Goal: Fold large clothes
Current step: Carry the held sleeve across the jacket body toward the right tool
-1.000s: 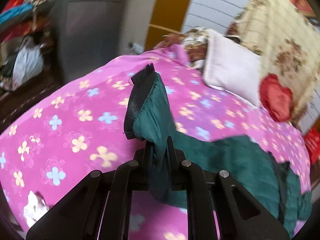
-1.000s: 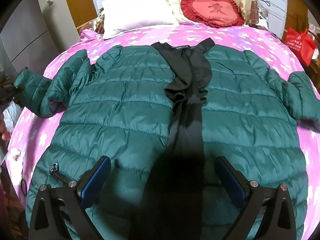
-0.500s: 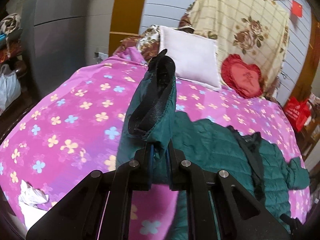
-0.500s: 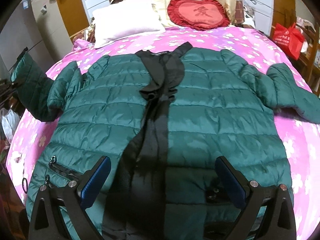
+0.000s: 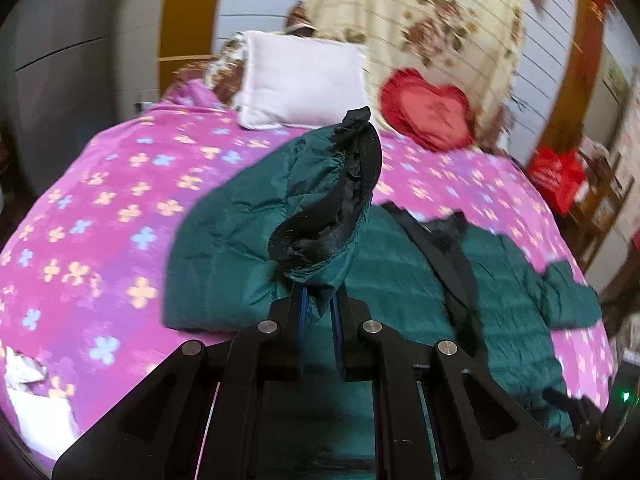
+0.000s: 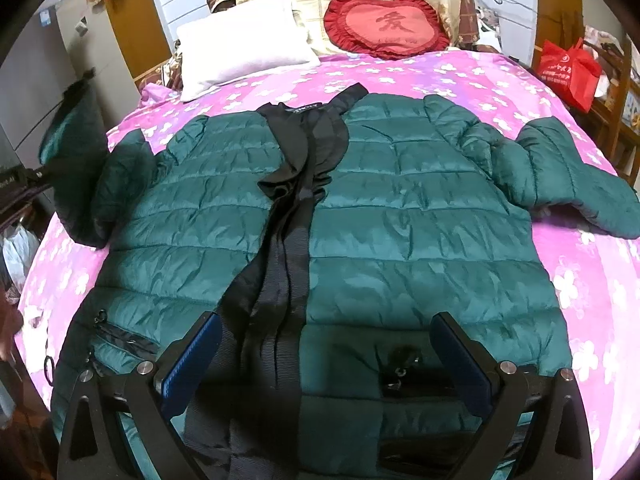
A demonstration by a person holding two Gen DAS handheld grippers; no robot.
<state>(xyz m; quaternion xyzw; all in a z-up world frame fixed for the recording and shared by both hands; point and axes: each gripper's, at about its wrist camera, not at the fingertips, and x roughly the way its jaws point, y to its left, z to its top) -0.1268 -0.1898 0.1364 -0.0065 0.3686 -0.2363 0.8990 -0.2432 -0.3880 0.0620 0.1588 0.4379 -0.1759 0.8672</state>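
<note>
A dark green quilted jacket (image 6: 400, 248) lies front up on the bed, its black lining strip (image 6: 288, 240) running down the middle. My left gripper (image 5: 318, 300) is shut on the jacket's left sleeve (image 5: 320, 208) near the black-lined cuff and holds it raised above the bedspread. In the right wrist view that raised sleeve (image 6: 76, 148) stands up at the far left. My right gripper (image 6: 324, 360) hovers open above the jacket's hem, its blue pads (image 6: 188, 364) wide apart with nothing between them. The other sleeve (image 6: 568, 176) lies bent on the right.
The bed carries a pink flowered bedspread (image 5: 100, 208). A white pillow (image 6: 240, 48) and a red heart cushion (image 6: 388, 26) rest at the head. A red bag (image 6: 568, 72) sits beside the bed on the right, and a grey cabinet (image 6: 44, 80) on the left.
My left gripper has carried the sleeve across from the bed's left edge toward the jacket body, and the cuff now stands upright. The right gripper has shifted slightly over the hem, still open.
</note>
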